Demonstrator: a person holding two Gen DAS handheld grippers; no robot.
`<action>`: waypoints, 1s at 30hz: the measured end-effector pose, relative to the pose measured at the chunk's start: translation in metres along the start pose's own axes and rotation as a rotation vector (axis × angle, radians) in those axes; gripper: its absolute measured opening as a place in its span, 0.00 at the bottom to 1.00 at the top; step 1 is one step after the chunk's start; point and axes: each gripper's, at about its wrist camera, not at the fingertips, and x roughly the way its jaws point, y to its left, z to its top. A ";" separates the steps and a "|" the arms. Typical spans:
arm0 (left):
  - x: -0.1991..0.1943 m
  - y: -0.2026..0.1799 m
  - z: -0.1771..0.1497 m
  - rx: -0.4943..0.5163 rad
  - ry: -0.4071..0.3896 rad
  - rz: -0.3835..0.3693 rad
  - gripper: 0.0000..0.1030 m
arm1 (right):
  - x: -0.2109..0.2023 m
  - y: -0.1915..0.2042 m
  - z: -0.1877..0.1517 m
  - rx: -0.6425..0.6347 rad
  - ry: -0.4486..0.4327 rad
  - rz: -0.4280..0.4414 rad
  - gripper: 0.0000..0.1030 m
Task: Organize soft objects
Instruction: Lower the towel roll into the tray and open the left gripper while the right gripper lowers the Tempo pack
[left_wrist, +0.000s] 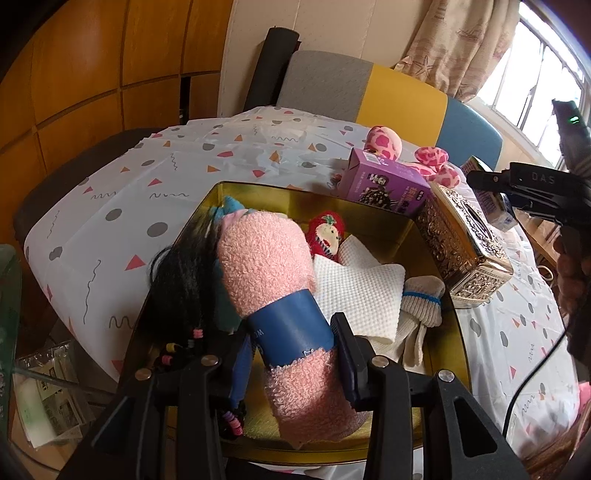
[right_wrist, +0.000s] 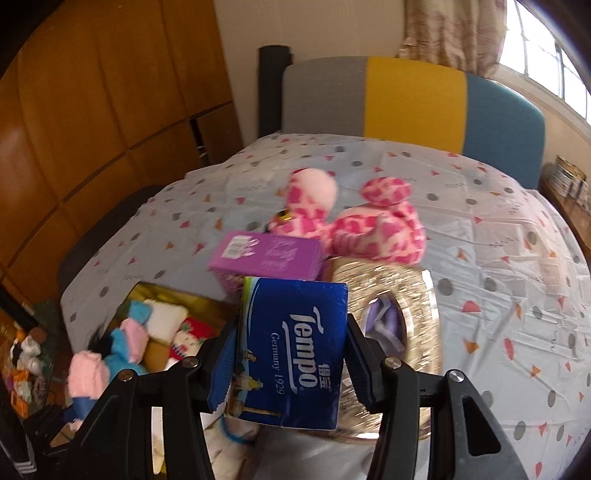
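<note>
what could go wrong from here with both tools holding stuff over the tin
1. The left tool grips the pink sock roll near one end, so its long free end could sag or catch on the doll's black hair.
2. The gold tin looks crowded; adding the Tempo tissue pack held by the right tool may spill items over the rim.

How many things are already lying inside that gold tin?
3 at least: a red plush doll at the back, a folded white cloth in the middle, and a beige sock at the right edge. The pink roll in the left tongs may hide more.
</note>
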 end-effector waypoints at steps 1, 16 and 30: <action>0.000 0.001 0.000 -0.001 0.001 0.001 0.39 | -0.001 0.005 -0.003 -0.007 0.002 0.010 0.52; -0.004 0.018 -0.004 -0.047 0.000 0.022 0.40 | 0.002 0.050 -0.065 -0.048 0.097 0.139 0.52; 0.000 -0.003 0.002 0.019 -0.012 0.015 0.41 | 0.000 0.075 -0.131 -0.075 0.140 0.143 0.52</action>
